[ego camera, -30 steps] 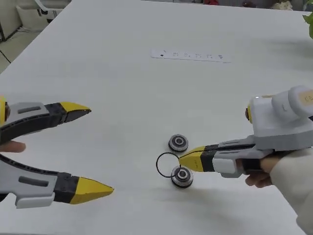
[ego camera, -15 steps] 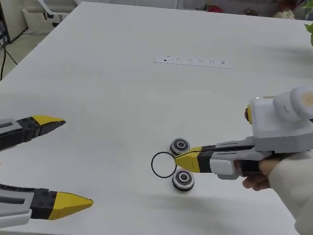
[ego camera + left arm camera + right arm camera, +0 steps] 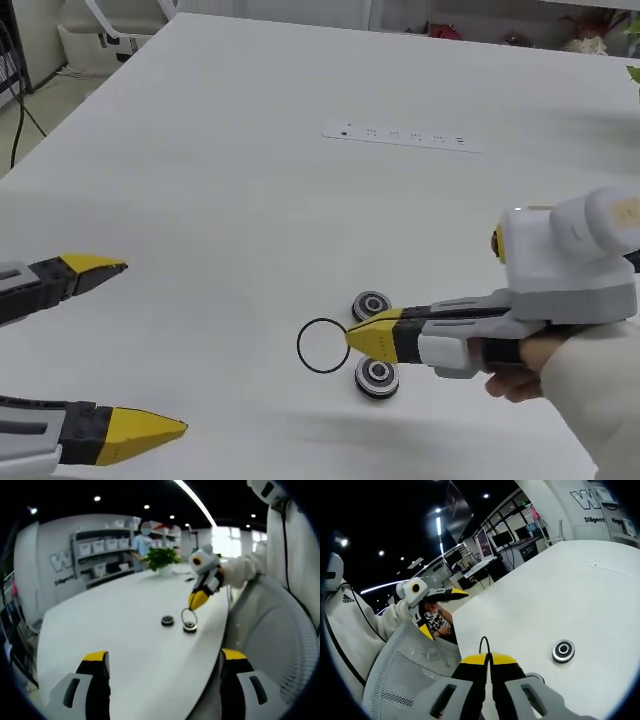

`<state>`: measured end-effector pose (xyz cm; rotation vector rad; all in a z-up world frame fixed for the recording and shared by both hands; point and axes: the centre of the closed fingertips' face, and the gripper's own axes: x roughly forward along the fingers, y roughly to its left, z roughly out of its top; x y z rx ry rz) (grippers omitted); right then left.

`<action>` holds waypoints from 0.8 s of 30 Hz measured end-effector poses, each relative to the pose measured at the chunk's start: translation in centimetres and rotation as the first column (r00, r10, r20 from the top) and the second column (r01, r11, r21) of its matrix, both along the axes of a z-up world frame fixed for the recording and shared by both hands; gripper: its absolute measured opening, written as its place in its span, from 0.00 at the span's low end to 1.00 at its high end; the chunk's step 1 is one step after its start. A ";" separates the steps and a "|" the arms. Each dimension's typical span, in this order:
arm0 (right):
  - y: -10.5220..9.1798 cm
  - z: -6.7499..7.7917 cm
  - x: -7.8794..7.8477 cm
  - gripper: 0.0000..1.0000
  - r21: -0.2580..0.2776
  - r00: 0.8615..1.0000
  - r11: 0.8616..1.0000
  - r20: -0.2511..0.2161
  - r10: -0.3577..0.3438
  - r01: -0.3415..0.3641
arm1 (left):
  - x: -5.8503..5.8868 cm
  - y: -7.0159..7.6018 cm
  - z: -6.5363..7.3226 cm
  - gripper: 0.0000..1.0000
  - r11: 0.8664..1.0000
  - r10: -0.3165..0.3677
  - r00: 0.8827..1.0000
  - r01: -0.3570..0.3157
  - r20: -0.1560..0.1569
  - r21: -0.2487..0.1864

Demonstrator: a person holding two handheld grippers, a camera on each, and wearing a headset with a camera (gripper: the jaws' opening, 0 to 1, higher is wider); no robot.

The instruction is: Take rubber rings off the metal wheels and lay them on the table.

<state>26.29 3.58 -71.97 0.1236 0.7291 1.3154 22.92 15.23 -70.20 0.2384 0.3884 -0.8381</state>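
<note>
My right gripper [image 3: 352, 337] is shut on a thin black rubber ring [image 3: 323, 345], which sticks out to the left of its yellow tips. Two metal wheels lie flat on the white table: one [image 3: 371, 305] just behind the jaws, one [image 3: 377, 375] just in front. In the right gripper view the ring [image 3: 484, 644] rises edge-on from the shut tips, with one wheel [image 3: 563, 650] to the right. My left gripper [image 3: 155, 347] stands wide open at the left, far from the wheels. In its own view, the wheels [image 3: 167, 621] [image 3: 189, 627] and the held ring [image 3: 189, 616] lie ahead.
A white power strip [image 3: 400, 136] lies flat further back on the table [image 3: 220, 180]. Between the left gripper and the wheels the tabletop is bare. A person stands by shelves and a green plant [image 3: 161, 557] at the table's far end.
The right gripper has carried the ring a little to the left, away from the near wheel. The left gripper has drawn back toward the left edge, still open.
</note>
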 end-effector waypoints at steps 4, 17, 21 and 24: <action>0.2 -0.1 -0.3 0.00 -0.005 1.000 1.000 -0.002 0.006 -0.006 | -0.2 -0.1 -0.2 0.92 1.000 0.008 1.000 -0.008 -0.003 -0.007; 1.2 -0.8 -1.4 0.00 -0.024 0.999 0.999 -0.015 0.032 -0.032 | -0.8 -0.1 -0.3 0.92 1.000 0.005 1.000 -0.006 -0.006 -0.020; 1.2 -1.5 -1.7 0.00 -0.041 0.999 0.998 -0.019 0.041 -0.041 | -1.0 -0.2 -0.3 0.92 1.000 0.000 1.000 0.000 -0.008 -0.022; 1.1 -2.4 -1.7 0.00 -0.067 0.999 0.997 -0.017 0.045 -0.046 | -1.0 -0.4 -0.3 0.93 0.999 0.000 1.000 0.000 -0.009 -0.032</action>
